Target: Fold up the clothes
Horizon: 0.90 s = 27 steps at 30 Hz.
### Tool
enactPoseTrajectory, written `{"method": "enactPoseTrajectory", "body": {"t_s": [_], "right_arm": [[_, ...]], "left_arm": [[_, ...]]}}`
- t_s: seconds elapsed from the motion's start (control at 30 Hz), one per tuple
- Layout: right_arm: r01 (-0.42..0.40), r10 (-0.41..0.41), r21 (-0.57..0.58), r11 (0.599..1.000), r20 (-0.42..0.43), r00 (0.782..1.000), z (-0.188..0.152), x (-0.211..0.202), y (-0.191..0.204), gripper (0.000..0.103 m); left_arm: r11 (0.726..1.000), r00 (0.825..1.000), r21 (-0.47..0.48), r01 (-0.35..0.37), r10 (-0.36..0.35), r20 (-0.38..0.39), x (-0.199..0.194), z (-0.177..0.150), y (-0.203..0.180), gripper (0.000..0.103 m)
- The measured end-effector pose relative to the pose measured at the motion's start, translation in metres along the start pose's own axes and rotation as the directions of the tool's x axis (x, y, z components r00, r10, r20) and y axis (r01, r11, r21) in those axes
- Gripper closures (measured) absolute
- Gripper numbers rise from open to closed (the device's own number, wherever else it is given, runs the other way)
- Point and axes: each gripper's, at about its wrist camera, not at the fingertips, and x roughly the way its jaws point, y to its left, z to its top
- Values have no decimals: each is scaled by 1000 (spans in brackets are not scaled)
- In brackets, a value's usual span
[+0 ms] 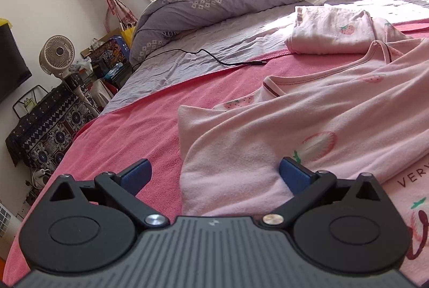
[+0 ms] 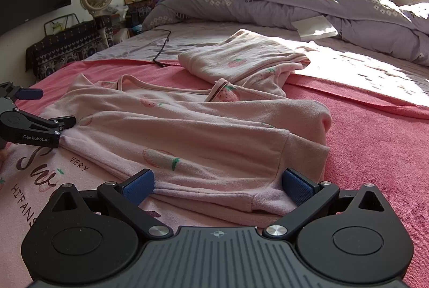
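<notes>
A pink blanket covers the near part of the bed, with a grey duvet bunched along the far side. On the blanket lies a pink strawberry-print top, sleeves folded across its body. Beyond it, touching its collar end, sits a folded garment of the same print. The right gripper is spread wide around the top's near sleeve cuff. The left gripper is also spread, 1 blue pad resting on the top's side edge. A black cable trails nearby.
</notes>
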Motion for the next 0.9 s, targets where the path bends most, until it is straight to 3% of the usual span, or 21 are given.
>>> {"method": "enactPoseTrajectory", "body": {"t_s": [0.4, 0.9], "right_arm": [[0, 0, 0, 1000, 0, 1000, 0, 0, 0, 0], [0, 0, 0, 1000, -1, 1000, 0, 0, 0, 0]], "left_arm": [[996, 998, -69, 54, -55, -13, 5, -3, 10, 0], [995, 998, -80, 58, -58, -8, 4, -4, 12, 0]]}}
